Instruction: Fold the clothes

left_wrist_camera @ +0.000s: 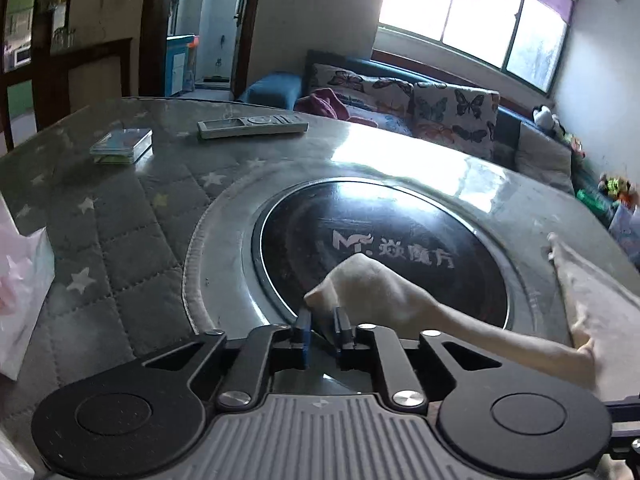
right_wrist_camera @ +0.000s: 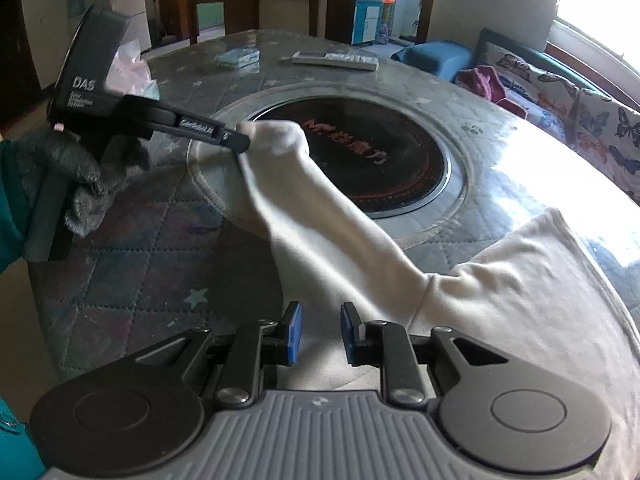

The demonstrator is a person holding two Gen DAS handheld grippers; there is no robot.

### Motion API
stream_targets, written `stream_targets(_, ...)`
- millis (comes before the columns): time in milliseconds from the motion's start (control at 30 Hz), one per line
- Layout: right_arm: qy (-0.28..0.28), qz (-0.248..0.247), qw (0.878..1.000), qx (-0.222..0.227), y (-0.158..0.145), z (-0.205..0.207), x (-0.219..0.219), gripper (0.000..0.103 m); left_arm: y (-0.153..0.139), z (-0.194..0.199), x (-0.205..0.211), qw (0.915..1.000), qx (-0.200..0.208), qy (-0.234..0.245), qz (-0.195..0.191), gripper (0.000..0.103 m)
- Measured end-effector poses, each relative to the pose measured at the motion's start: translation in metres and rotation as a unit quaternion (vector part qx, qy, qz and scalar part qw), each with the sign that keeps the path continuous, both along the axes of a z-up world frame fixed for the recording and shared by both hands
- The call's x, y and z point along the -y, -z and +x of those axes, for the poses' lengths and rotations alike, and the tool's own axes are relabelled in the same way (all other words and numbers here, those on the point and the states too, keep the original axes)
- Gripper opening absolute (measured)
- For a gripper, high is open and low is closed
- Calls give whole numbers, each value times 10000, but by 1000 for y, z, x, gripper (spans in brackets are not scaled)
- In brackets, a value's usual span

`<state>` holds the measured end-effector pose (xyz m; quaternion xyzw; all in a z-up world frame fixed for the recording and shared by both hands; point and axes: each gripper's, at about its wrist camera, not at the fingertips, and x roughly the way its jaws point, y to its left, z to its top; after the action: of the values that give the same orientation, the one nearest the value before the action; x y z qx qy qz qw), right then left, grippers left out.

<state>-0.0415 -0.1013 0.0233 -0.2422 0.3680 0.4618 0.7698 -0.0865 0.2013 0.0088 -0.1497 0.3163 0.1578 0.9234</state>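
Observation:
A cream long-sleeved top [right_wrist_camera: 540, 280] lies at the right side of the round table, its body [left_wrist_camera: 592, 288] partly hanging over the edge. One sleeve [right_wrist_camera: 320, 208] is stretched out to the left over the black hob. My left gripper [left_wrist_camera: 322, 316] is shut on the cuff of this sleeve [left_wrist_camera: 380, 292] and holds it slightly raised. In the right wrist view the left gripper [right_wrist_camera: 240, 140] appears at upper left, held by a hand in a grey fuzzy glove. My right gripper [right_wrist_camera: 322, 334] is open and holds nothing, hovering just left of the sleeve's shoulder end.
The table [left_wrist_camera: 132, 240] has a grey quilted star cloth under glass and a round black hob [right_wrist_camera: 400, 160] in the middle. A remote control [left_wrist_camera: 252, 124] and a small box [left_wrist_camera: 120, 146] lie at the far side. A pink bag [left_wrist_camera: 20, 280] sits left. A butterfly-patterned sofa [left_wrist_camera: 440, 112] stands behind.

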Motion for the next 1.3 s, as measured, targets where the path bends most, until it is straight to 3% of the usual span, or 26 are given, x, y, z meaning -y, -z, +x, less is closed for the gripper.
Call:
stream_targets(167,94,71,9999,17,-5,4,7,21,-7,14,3,9996,117,130,212,45)
stream_targets(267,162,82,9998,14,-5,6,10,21,-11,25,5,9988,164,245,383,45)
stream_targets(400,222,101,9997,24,-6,6,14,21,0,47,13,9966,-79,583,582,43)
stream_targets(433,240,110,9996,31,-7,7,16,21,3,51,15,9959,-121,654,612,38)
stream_targets(467,262,118,9996,35,-8,7,18,21,4,52,16,9953,-112,714,651,19)
stream_targets(500,287,124,9995,42,-8,8,19,21,5,54,18,9946,-103,774,690,10)
stream_targets(567,365,135,9992,61,-10,10,24,21,7,56,21,9930,-80,890,771,2)
stream_targets(667,521,143,9985,79,-11,16,33,21,0,51,21,9924,282,644,1014,0)
stream_targets(800,839,129,9964,47,-10,26,50,21,2,57,13,9934,250,204,1098,0)
stream_targets(833,919,124,9957,39,-10,28,54,21,3,57,11,9955,184,259,898,1)
stream_targets(900,1037,114,9945,26,-9,31,64,21,3,58,7,9980,55,369,509,6)
stream_targets(933,1089,106,9940,39,-10,32,68,21,3,58,10,9977,47,423,529,10)
stream_targets(1000,1203,101,9927,52,-11,36,76,21,2,59,14,9969,30,530,573,31)
stream_targets(1033,1263,110,9919,58,-11,37,80,21,2,61,16,9961,-3,588,651,48)
stream_targets(1067,1327,122,9911,65,-12,39,84,21,3,63,19,9954,-63,631,717,53)
stream_targets(1200,1588,205,9871,95,-16,45,103,22,8,74,26,9930,-263,708,913,51)
stream_targets(1233,1648,220,9860,110,-17,46,107,22,10,76,27,9924,-307,726,943,45)
stream_targets(1267,1703,234,9850,126,-18,47,111,22,11,76,29,9916,-332,792,966,28)
stream_targets(1300,1753,249,9841,139,-19,48,115,22,12,76,30,9908,-356,855,988,21)
